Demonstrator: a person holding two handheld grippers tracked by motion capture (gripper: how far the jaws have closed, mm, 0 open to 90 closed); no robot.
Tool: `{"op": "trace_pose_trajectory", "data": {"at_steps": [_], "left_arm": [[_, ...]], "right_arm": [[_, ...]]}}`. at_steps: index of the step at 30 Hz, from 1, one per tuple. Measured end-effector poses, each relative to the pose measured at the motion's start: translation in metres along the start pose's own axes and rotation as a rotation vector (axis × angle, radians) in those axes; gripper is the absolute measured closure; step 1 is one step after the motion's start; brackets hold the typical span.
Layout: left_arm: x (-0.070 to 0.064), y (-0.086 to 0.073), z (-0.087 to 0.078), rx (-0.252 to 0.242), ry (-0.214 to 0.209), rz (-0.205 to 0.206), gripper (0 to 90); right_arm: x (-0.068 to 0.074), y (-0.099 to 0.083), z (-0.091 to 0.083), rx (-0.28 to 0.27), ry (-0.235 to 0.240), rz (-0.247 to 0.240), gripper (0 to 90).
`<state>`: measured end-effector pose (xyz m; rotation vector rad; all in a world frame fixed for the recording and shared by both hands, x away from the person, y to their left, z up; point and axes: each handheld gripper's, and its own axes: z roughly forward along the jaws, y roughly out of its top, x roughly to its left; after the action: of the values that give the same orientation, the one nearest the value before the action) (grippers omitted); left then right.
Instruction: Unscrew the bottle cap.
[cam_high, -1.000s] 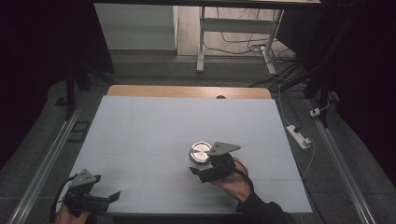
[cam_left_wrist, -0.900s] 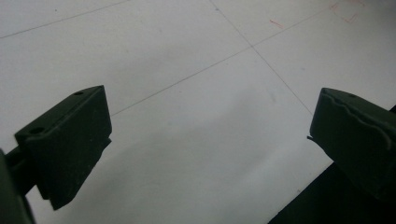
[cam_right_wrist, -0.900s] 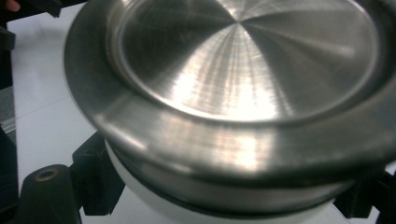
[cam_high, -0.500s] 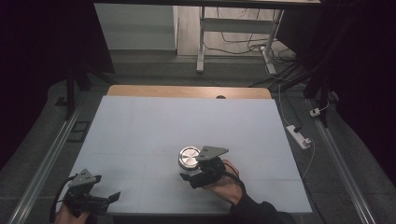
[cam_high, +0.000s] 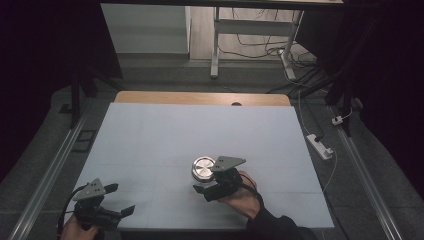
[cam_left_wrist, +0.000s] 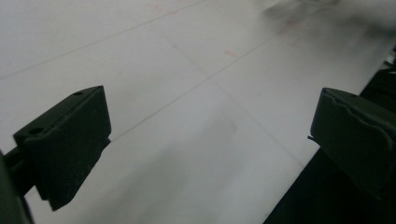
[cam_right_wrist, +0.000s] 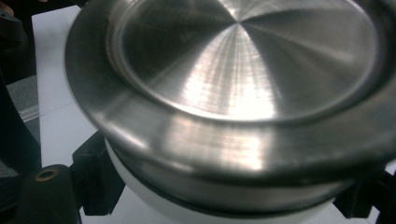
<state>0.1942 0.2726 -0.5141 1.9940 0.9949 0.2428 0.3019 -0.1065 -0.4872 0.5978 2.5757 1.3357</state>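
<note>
Metal lid (cam_right_wrist: 243, 88), brushed and slick, sits between the right claw's (cam_high: 212, 186) 2 jaws, which grip the white body (cam_right_wrist: 154, 198) under its rim. It looks rigid, probably fairly heavy and smooth, so holding below the overhanging rim seems safest. Far off to that claw's left, the left claw (cam_high: 116, 201) hangs spread wide over the bare desk (cam_high: 200, 130).

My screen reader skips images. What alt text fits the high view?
The right tongs grip a round steel-lidded container near the front of a white table. The left tongs rest open at the table's front left corner, holding nothing.
</note>
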Motion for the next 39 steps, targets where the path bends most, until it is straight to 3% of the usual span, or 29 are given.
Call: {"op": "trace_pose_trajectory", "data": {"at_steps": [6, 9, 19, 23, 39], "left_arm": [[-0.004, 0.014, 0.009, -0.022, -0.069, 0.023, 0.0], [-0.007, 0.023, 0.013, -0.029, -0.066, 0.051, 0.0], [-0.009, 0.05, 0.029, -0.029, -0.116, 0.064, 0.0], [-0.013, 0.064, 0.036, -0.019, -0.118, 0.102, 0.0], [-0.027, 0.113, 0.072, -0.015, -0.225, 0.265, 0.0]], "right_arm": [[0.0, 0.0, -0.001, -0.004, 0.006, 0.001, 15.4], [0.0, 0.0, -0.001, -0.005, 0.009, 0.007, 15.4], [0.0, 0.001, -0.003, -0.011, 0.008, -0.005, 15.3], [0.0, 0.001, -0.003, -0.013, 0.01, -0.009, 15.4], [-0.001, 0.0, -0.004, -0.016, 0.021, -0.018, 15.4]]}}
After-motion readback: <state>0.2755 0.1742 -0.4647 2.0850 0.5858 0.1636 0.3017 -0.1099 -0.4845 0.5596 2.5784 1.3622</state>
